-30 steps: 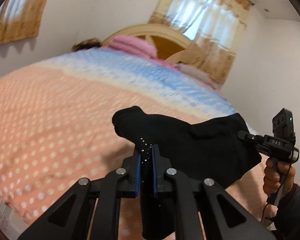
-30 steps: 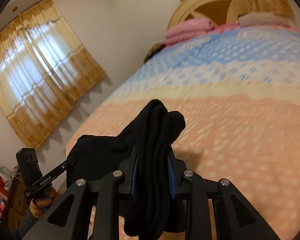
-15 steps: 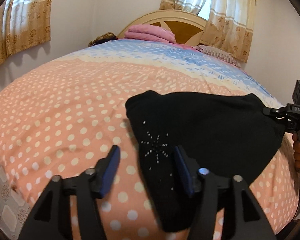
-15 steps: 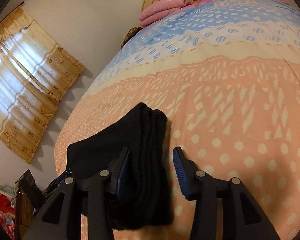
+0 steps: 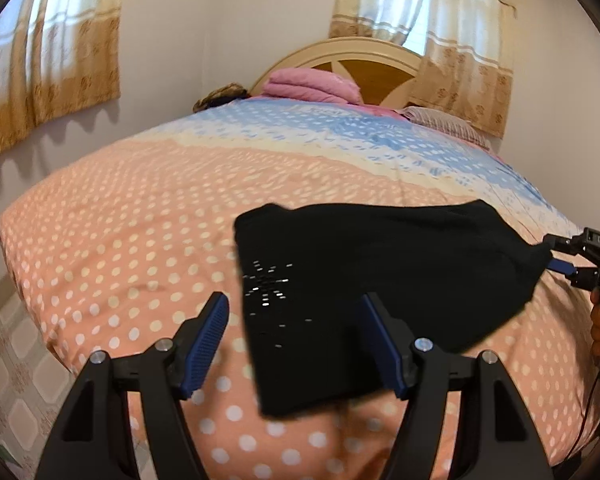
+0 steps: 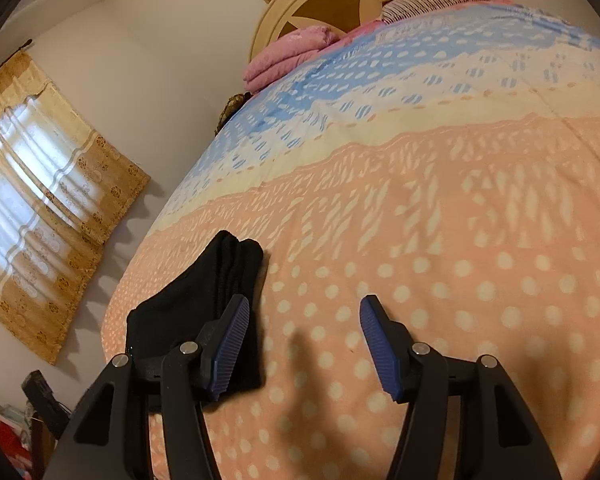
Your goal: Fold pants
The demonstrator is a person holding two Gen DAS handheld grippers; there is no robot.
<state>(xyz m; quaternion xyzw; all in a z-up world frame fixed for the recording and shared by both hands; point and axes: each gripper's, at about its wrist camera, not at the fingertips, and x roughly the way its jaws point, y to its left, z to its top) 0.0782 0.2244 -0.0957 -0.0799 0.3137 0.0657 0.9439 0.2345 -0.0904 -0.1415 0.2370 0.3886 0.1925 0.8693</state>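
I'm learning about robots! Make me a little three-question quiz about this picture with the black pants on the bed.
1. True or false: the left gripper is clamped shut on the black pants.
2. What do the pants lie on? A) a wooden floor B) the dotted bedspread C) a chair
3. Fill in: the folded blanket by the headboard is ____.

Key: 1 false, both jaws stand apart, just opened. 2 B. 3 pink.

Soft window daylight, fisheye-warped edges
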